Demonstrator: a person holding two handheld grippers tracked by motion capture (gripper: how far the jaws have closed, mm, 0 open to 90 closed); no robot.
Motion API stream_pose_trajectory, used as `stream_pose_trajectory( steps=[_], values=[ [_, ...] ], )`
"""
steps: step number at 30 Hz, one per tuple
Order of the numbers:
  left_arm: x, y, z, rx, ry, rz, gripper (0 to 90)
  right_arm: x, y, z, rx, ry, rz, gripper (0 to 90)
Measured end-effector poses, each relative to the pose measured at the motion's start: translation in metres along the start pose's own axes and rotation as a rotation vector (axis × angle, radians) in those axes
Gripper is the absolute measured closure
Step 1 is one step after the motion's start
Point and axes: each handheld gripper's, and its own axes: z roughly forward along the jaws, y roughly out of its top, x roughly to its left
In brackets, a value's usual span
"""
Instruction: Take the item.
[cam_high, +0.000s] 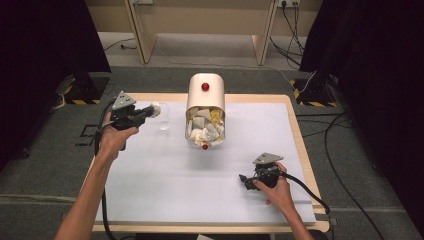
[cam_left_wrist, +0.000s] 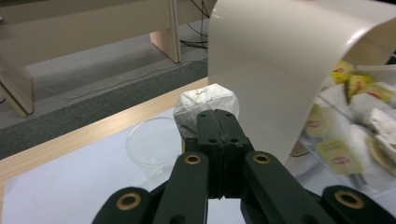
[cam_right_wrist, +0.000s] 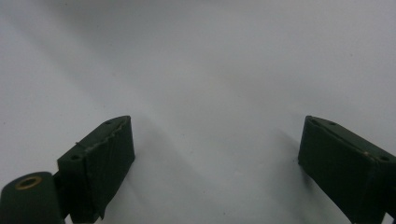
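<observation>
My left gripper (cam_high: 148, 112) is held above the table's far left, shut on a white tea bag (cam_left_wrist: 206, 105) that sticks out past the closed jaws. Just below and beyond it stands a clear plastic cup (cam_left_wrist: 152, 144), seen in the high view as cup (cam_high: 163, 120). A cream container (cam_high: 205, 110) with a rolled-back lid and red knob holds several tea bag packets (cam_left_wrist: 343, 122). My right gripper (cam_high: 244, 181) rests low over the white mat near the front right, open, with nothing between its fingers (cam_right_wrist: 100, 161).
A white mat (cam_high: 165, 185) covers the wooden table (cam_high: 298, 130). Cables (cam_high: 310, 192) trail from both grippers. Beyond the table are grey carpet and a wooden bench (cam_high: 200, 25).
</observation>
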Motion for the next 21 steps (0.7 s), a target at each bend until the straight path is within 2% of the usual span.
stream_pose_trajectory(
  steps=[5, 7, 9, 21],
  values=[
    [0.007, -0.004, 0.011, 0.001, 0.033, -0.001, 88.6, 0.0, 0.0, 0.0, 0.0, 0.0, 0.0, 11.0],
    [0.008, -0.004, 0.013, 0.004, 0.033, 0.001, 88.6, 0.0, 0.0, 0.0, 0.0, 0.0, 0.0, 11.0],
    [0.009, -0.006, 0.022, 0.015, 0.046, 0.008, 88.6, 0.0, 0.0, 0.0, -0.001, -0.001, -0.002, 11.0],
    [0.02, -0.009, 0.047, 0.018, 0.089, 0.0, 88.6, 0.0, 0.0, 0.0, 0.0, 0.0, 0.0, 11.0]
  ],
)
